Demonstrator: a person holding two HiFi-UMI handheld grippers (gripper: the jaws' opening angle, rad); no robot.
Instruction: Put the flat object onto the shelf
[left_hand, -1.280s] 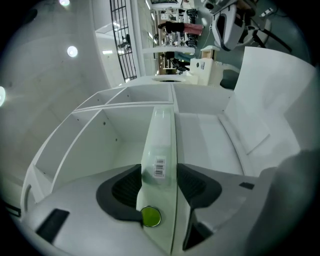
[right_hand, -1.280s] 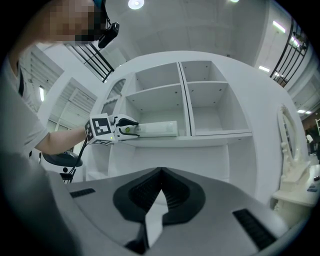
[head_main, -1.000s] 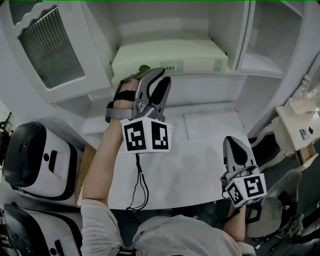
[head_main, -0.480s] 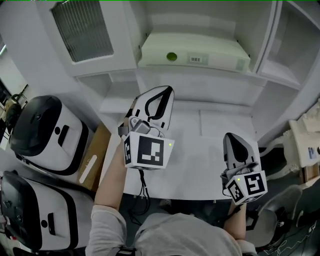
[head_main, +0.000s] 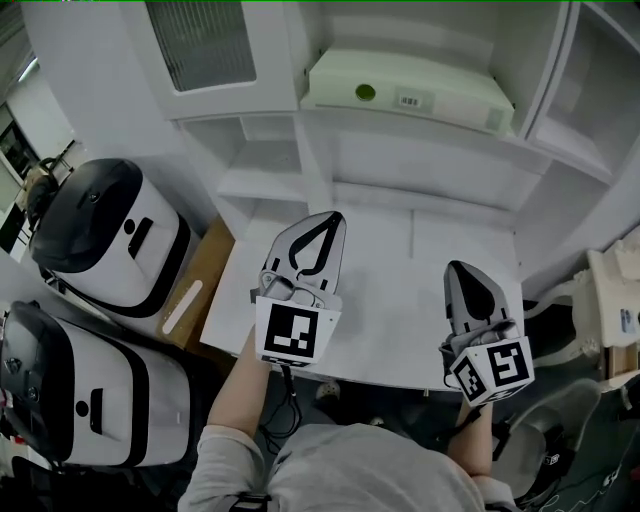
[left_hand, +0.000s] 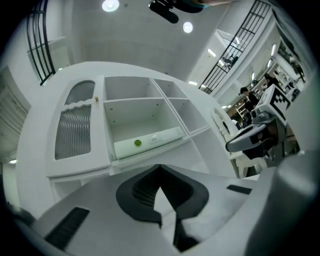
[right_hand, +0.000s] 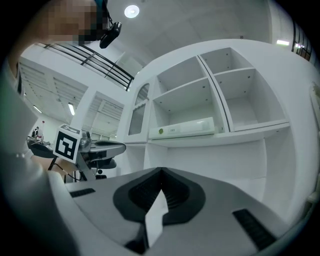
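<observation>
The flat object, a pale green box (head_main: 405, 92) with a green dot and a barcode label, lies on the middle shelf (head_main: 420, 130) of the white cabinet. It also shows in the left gripper view (left_hand: 147, 141) and in the right gripper view (right_hand: 185, 128). My left gripper (head_main: 330, 218) hangs over the white table, well short of the shelf, shut and empty (left_hand: 160, 167). My right gripper (head_main: 462, 268) is lower right over the table, its jaws also shut with nothing held (right_hand: 161, 171). Neither gripper touches the box.
Two white and black hard cases (head_main: 100, 240) (head_main: 70, 400) stand at the left beside a cardboard sheet (head_main: 195, 290). The white table (head_main: 400, 330) lies under both grippers. A ribbed cabinet door (head_main: 210, 40) is upper left, and white furniture (head_main: 615, 310) stands at the right.
My left gripper has drawn back from the shelf edge by the box and come down over the table, rolling as it went. The box stays on the shelf. The right gripper barely shifted.
</observation>
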